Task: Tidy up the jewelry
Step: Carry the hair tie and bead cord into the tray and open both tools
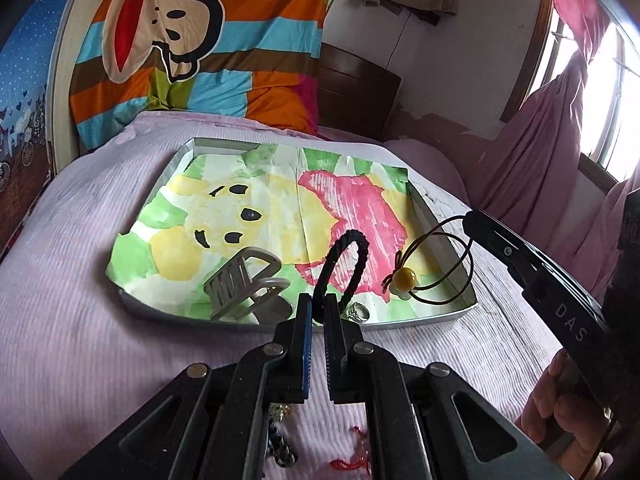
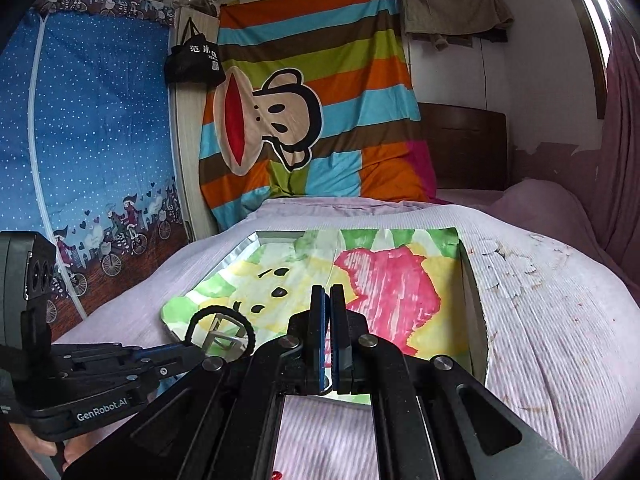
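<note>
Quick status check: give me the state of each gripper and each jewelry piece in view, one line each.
left gripper: shut on the black braided loop.
black braided loop: held, arching up over the tray.
right gripper: shut on the brown cord.
brown cord: held, hanging with its yellow bead over the tray.
grey hair claw: lying in the tray, loose.
silver ring: lying in the tray, loose.
tray: on the bed, paper-lined.

"GenRobot.AI" in white on the black body of the left gripper (image 2: 224,354), white letters "DAS" on the black arm of the right gripper (image 1: 470,220), white Chinese characters, not fully legible, on a hanging black bag (image 2: 195,62)
</note>
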Demonstrator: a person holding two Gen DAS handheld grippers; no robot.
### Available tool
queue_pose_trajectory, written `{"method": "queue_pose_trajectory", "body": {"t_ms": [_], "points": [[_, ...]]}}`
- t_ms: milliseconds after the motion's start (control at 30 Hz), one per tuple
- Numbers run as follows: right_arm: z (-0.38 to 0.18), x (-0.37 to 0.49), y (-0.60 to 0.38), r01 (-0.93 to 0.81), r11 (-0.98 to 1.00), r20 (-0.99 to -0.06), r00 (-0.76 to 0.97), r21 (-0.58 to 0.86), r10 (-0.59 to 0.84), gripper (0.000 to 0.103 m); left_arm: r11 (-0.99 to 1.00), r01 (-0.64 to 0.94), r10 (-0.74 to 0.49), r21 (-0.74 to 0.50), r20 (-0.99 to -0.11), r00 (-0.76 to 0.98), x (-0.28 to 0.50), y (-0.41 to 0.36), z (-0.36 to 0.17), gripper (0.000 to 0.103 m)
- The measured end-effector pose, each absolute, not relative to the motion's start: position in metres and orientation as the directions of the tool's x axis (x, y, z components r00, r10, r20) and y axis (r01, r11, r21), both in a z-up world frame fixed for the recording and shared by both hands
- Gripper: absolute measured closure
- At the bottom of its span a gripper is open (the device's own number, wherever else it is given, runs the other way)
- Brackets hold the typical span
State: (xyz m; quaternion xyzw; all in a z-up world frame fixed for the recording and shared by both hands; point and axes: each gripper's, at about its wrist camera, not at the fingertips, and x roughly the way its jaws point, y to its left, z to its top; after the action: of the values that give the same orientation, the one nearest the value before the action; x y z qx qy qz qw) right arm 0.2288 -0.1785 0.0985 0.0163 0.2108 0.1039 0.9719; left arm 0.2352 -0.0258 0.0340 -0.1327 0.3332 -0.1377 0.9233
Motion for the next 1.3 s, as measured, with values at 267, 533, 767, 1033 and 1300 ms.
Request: {"method": "queue_pose_trajectory", "body": {"t_ms": [267, 533, 767, 1033, 1300], "points": [[0.060, 0.251, -0.188, -0.159, 0.978, -0.497, 0.843, 0.137, 0.207, 0.101, 0.918, 0.132, -0.360, -0.375, -0.642, 0.677, 0.263, -0.039, 0.015, 0.097], [0.032, 0.249, -0.194, -0.152, 0.977, -0.538, 0.817, 0.147, 0.208, 0.101, 0.928, 0.120, -0.336, -0.352, -0.655, 0.677, 0.263, -0.048, 0.009, 0.097], [0.023, 0.248, -0.202, -0.141, 0.972, -0.531, 0.818, 0.186, 0.220, 0.099, 0.934, 0.142, -0.329, -0.328, -0.633, 0.701, 0.252, -0.051, 0.012, 0.096], [0.021, 0.232, -0.211, -0.135, 0.972, -0.490, 0.844, 0.195, 0.215, 0.070, 0.945, 0.146, -0.296, -0.294, -0.570, 0.766, 0.228, -0.044, 0.023, 0.055], [0.031, 0.208, -0.214, -0.138, 0.972, -0.424, 0.882, 0.189, 0.207, 0.049, 0.962, 0.116, -0.230, -0.248, -0.504, 0.833, 0.199, -0.028, 0.032, 0.028]]}}
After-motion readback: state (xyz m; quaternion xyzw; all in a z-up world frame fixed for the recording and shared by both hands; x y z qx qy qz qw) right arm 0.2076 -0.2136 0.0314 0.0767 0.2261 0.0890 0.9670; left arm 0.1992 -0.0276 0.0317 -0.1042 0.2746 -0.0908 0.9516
